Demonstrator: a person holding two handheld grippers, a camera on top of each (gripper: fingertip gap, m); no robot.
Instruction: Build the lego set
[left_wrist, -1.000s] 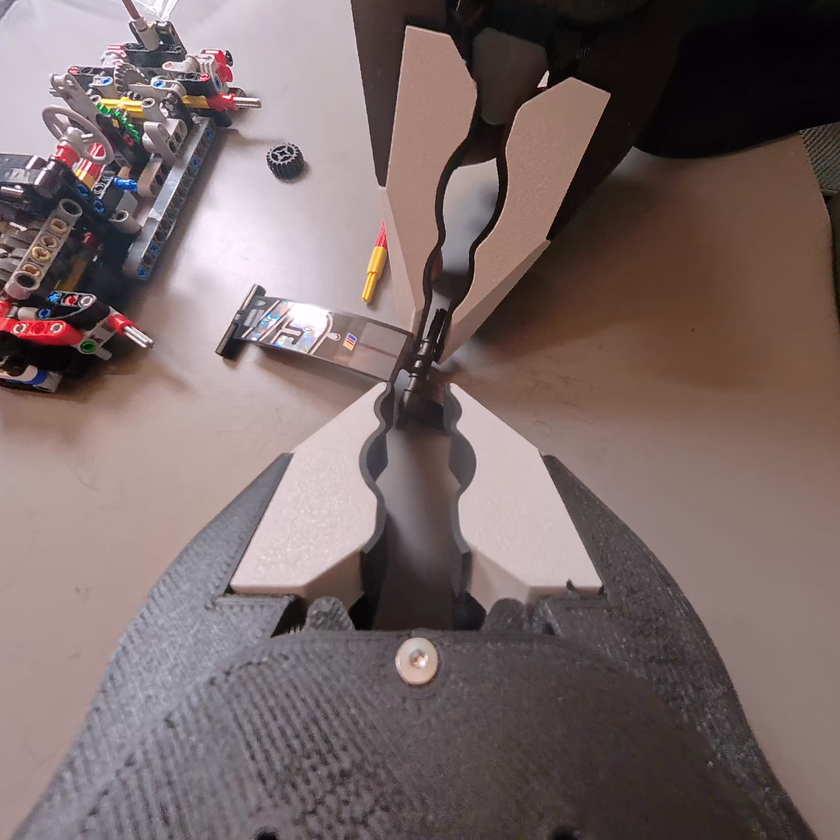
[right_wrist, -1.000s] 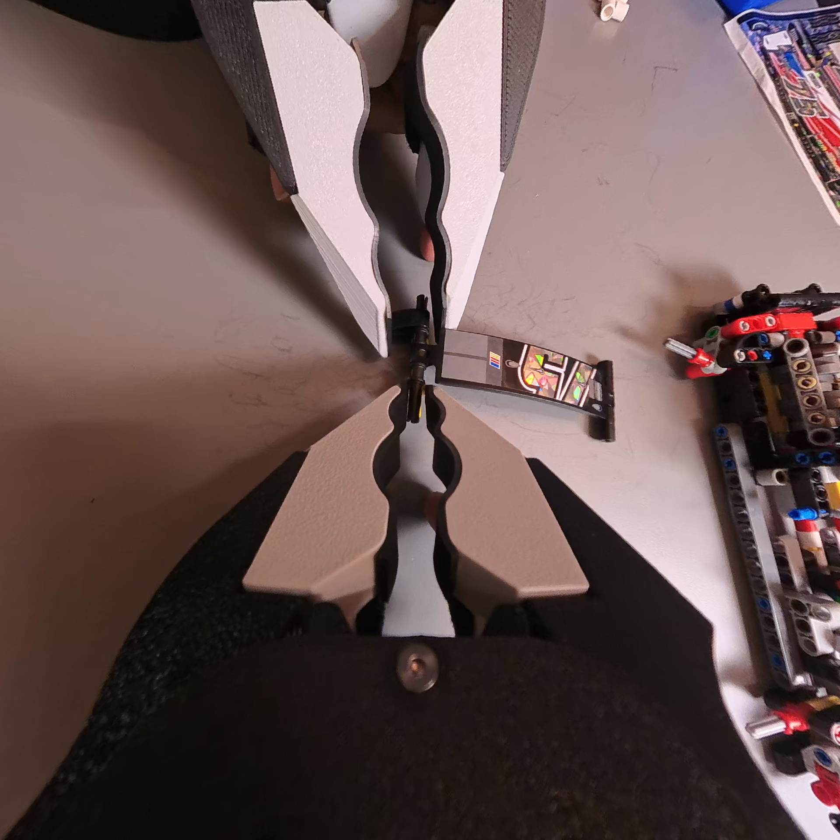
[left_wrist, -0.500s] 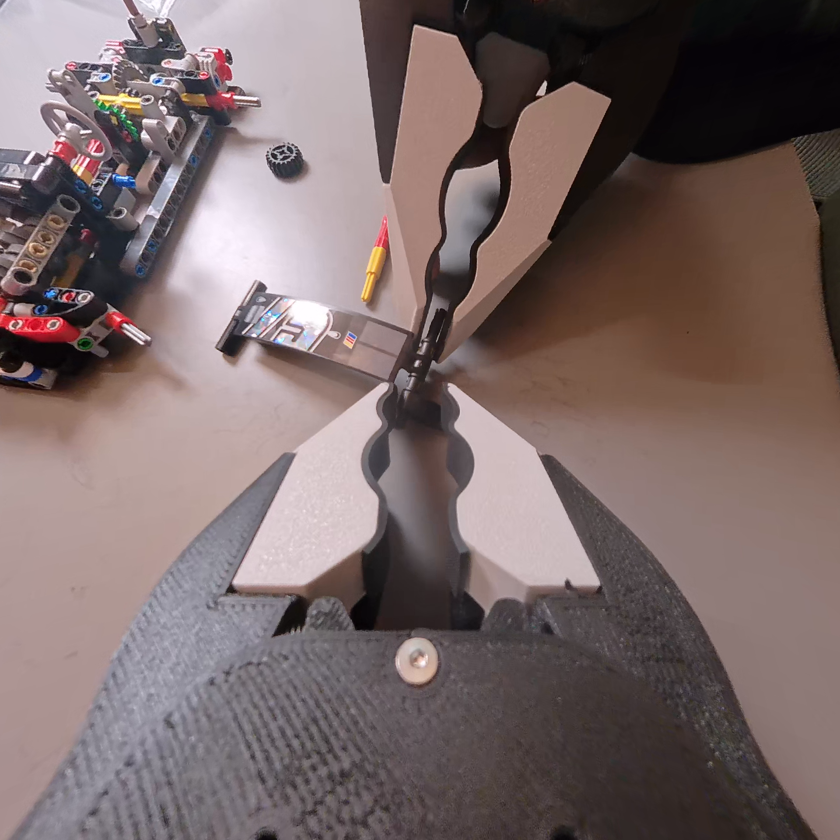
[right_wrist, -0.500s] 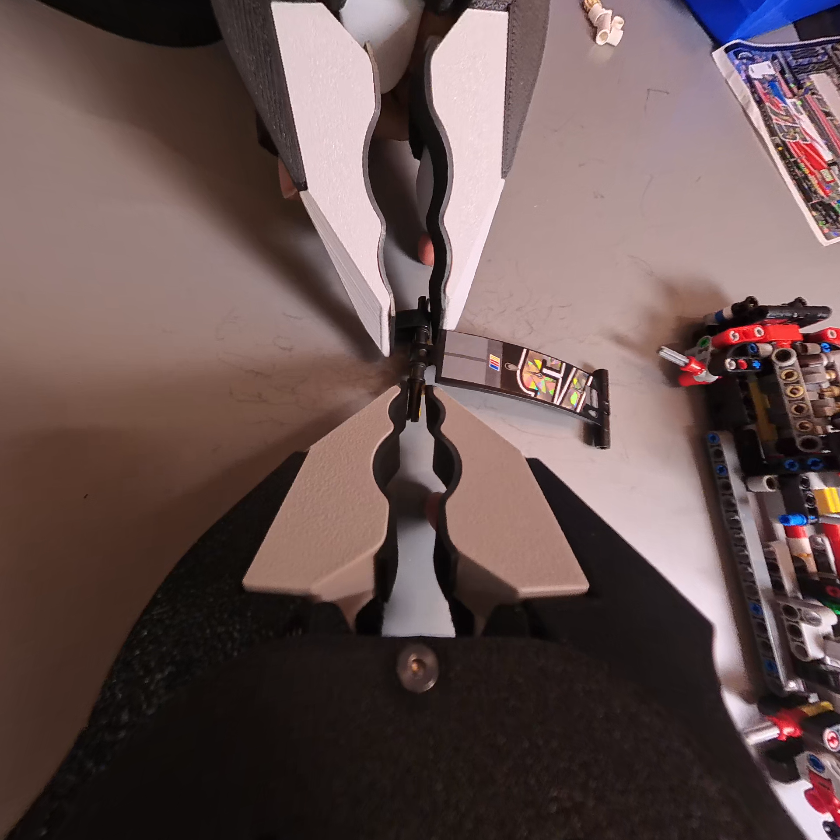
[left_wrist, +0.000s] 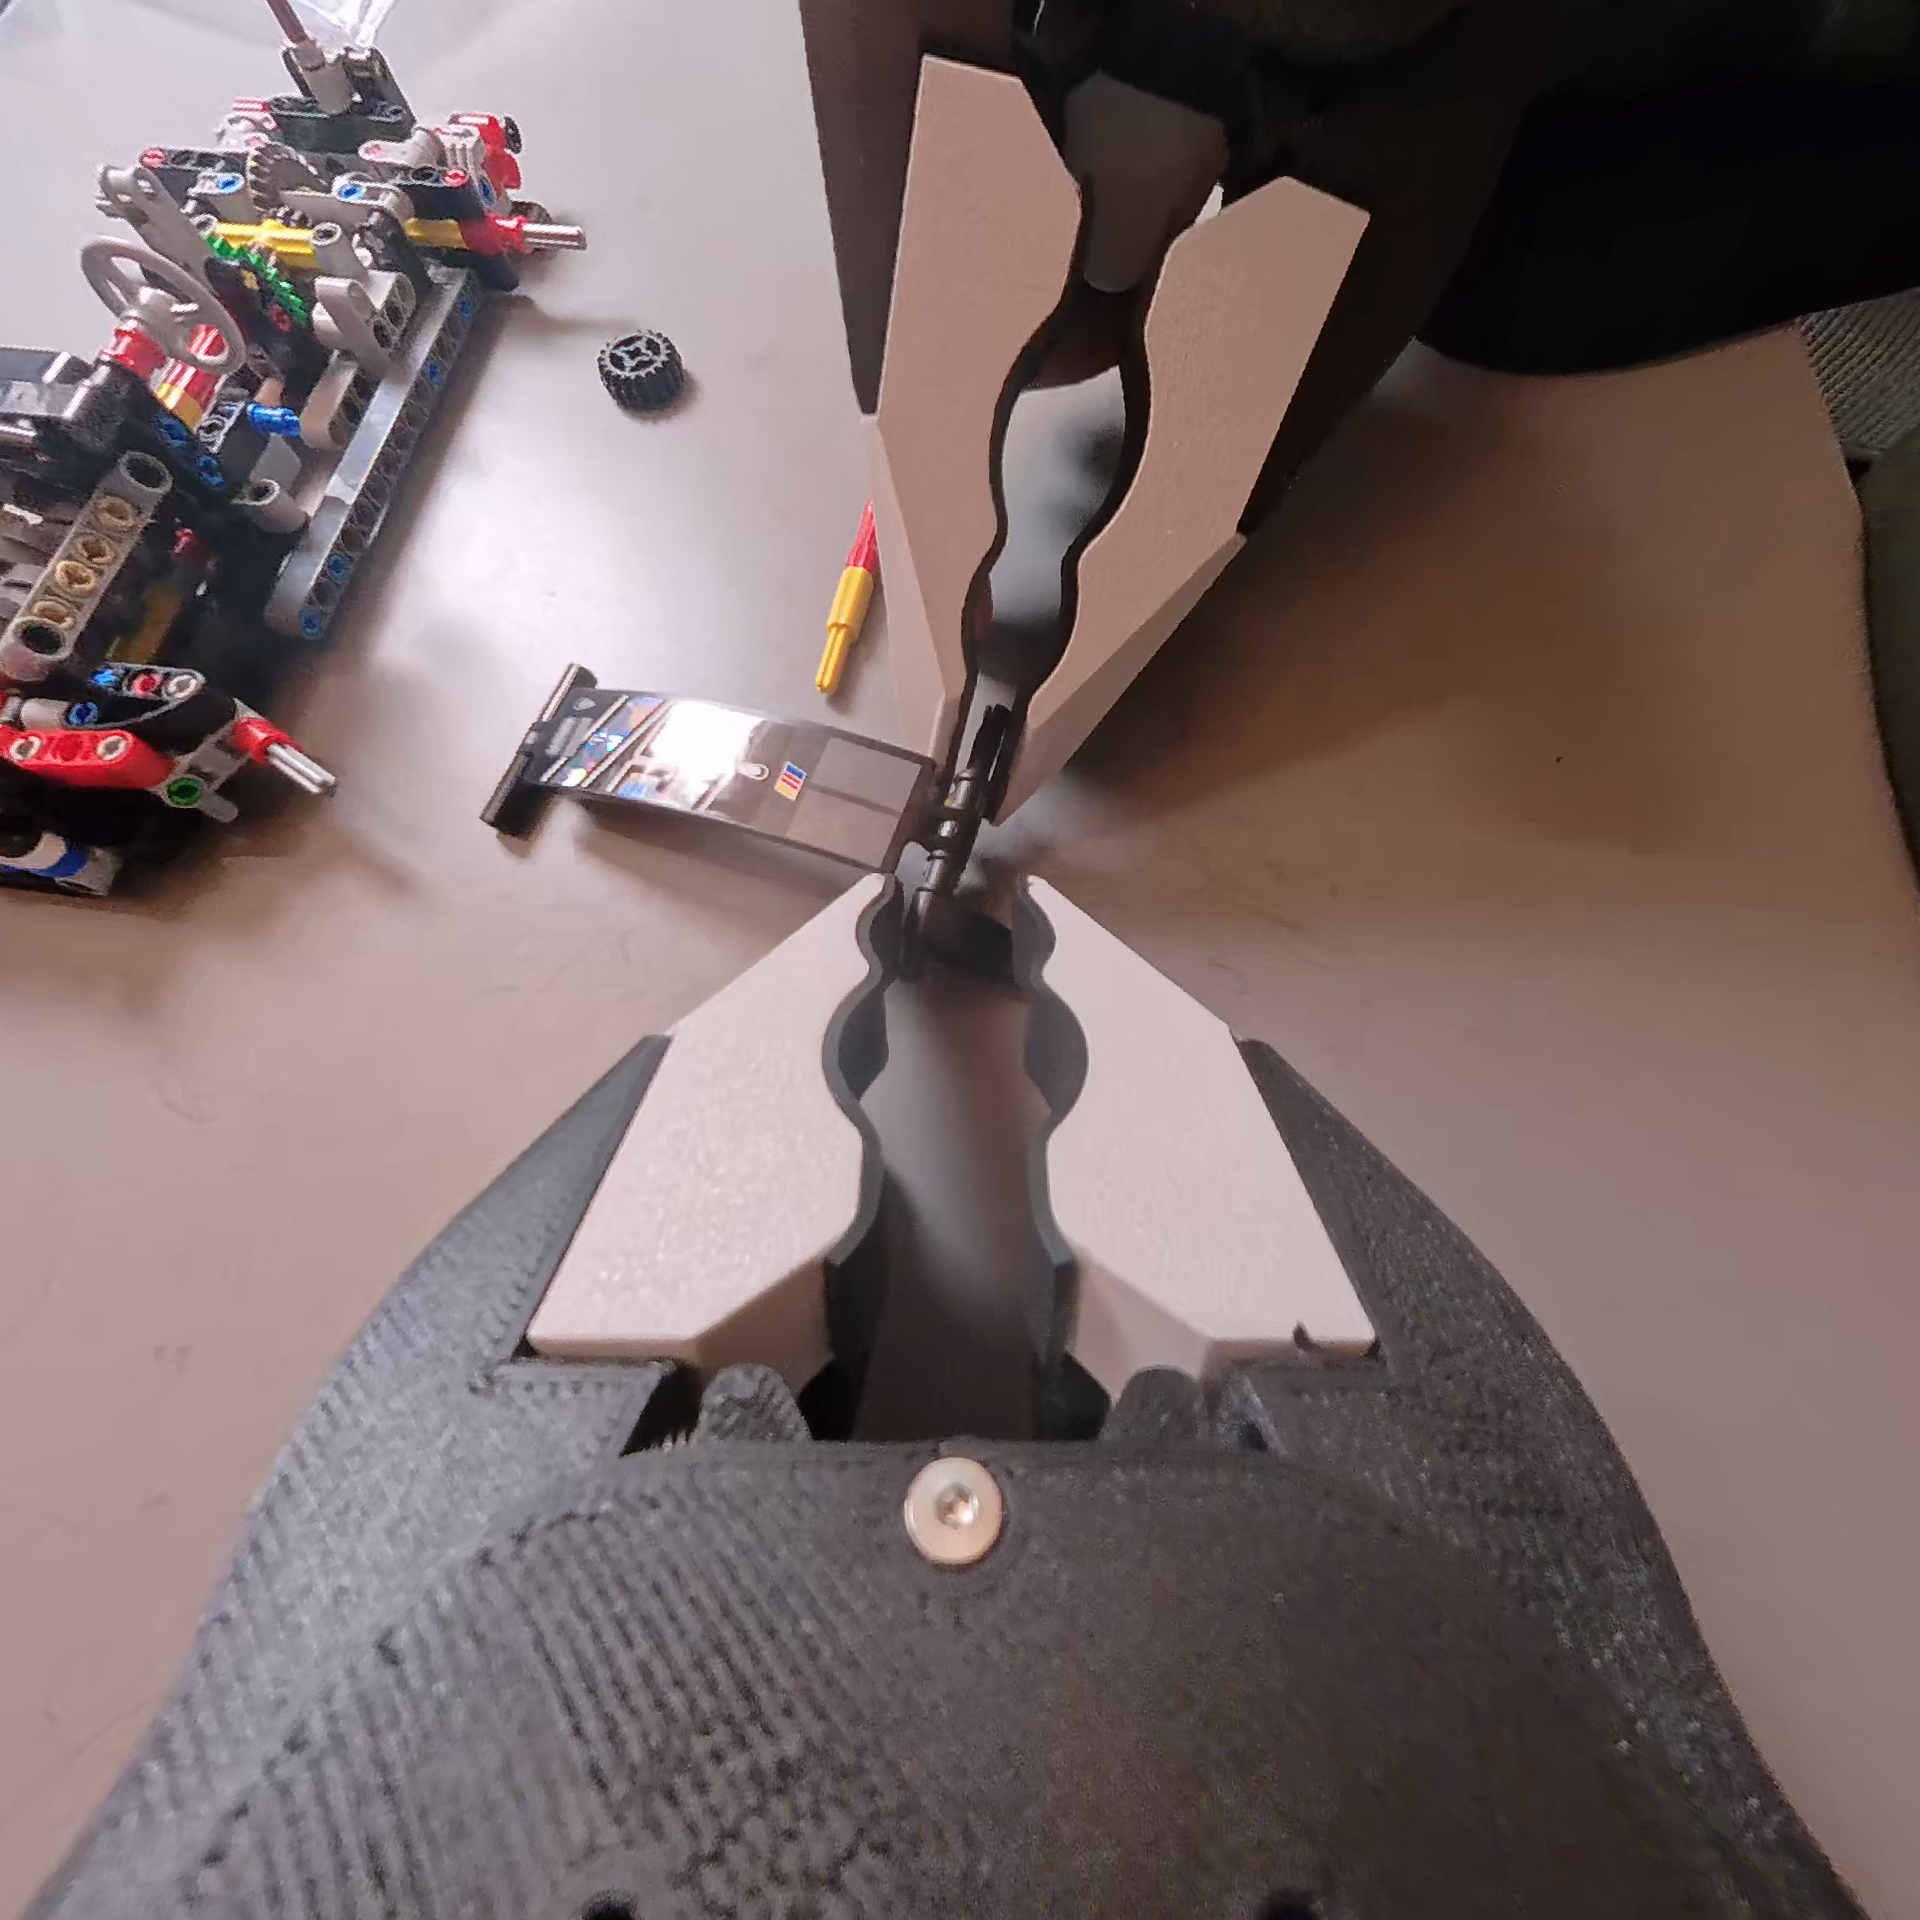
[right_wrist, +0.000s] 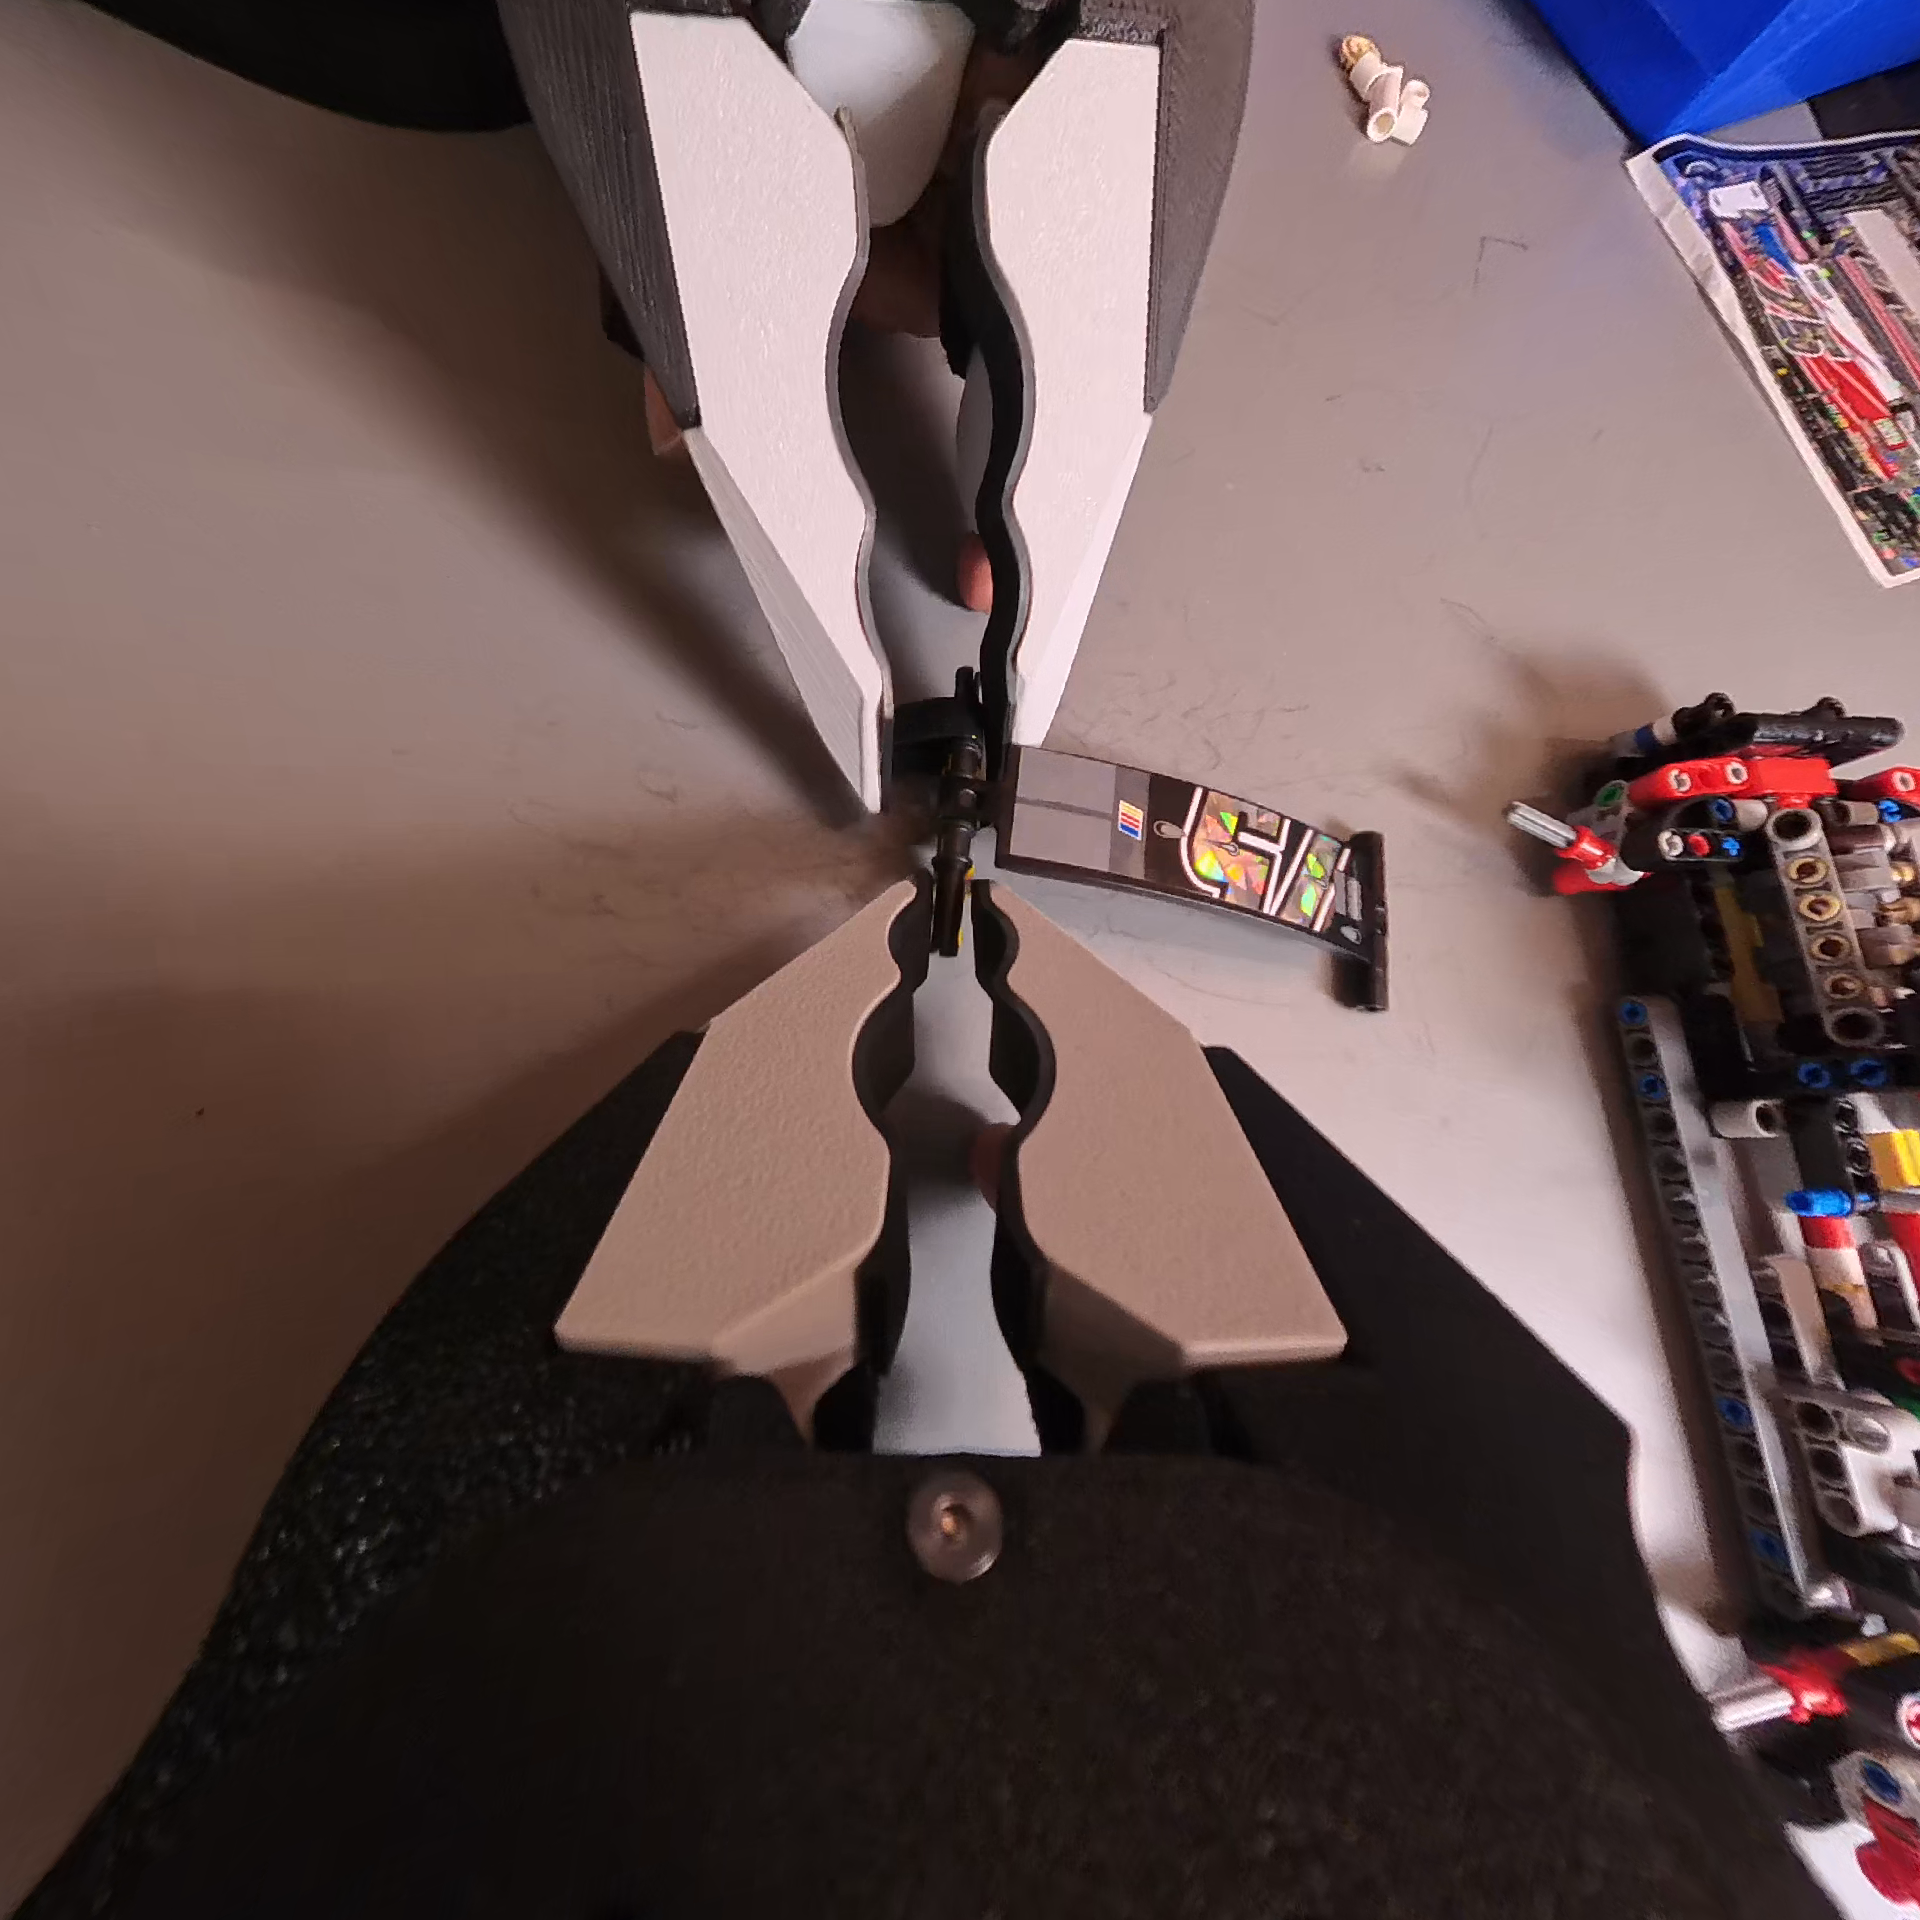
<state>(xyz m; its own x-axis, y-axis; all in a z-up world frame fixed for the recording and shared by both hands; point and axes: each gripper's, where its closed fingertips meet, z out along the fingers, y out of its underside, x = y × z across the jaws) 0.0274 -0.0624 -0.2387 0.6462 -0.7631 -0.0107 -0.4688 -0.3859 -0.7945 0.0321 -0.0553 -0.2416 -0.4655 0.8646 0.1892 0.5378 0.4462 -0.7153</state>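
1 black pin (left_wrist: 951, 821) (right_wrist: 958, 831) sits between the 2 grippers, tip to tip over the table (left_wrist: 1455, 935) (right_wrist: 364, 623). Right gripper (right_wrist: 948, 914) (left_wrist: 982, 743) is clamped on one end of the pin, fingers nearly together. Left gripper (left_wrist: 951, 914) (right_wrist: 940, 743) pinches 1 small black connector piece (left_wrist: 966, 940) (right_wrist: 925, 732) that meets the pin's other end; fingers are closed down on it with only a narrow gap. Whether the pin is fully seated in the connector, cannot tell.

1 black curved panel (left_wrist: 717, 769) (right_wrist: 1195, 847) with shiny holographic stickers lies flat on the table just beside the pin, one short edge right next to it; touching or not, cannot tell. 1 black bar runs along the panel's far end.

1 yellow-and-red axle piece (left_wrist: 847, 608) lies near the right gripper's finger in the left wrist view. 1 small black gear (left_wrist: 639, 364) sits alone on the table, between the axle piece and the build.

1 partly built lego chassis (left_wrist: 187, 436) (right_wrist: 1787, 1039) lies well apart from the grippers: grey long beams, red, blue, yellow and green parts, 1 grey steering wheel (left_wrist: 145, 286).

Right wrist view also shows 1 instruction booklet (right_wrist: 1808, 343) at the far edge, 1 blue bin corner (right_wrist: 1745, 52), and a small cluster of white and tan pieces (right_wrist: 1387, 94), count unclear, about 3.
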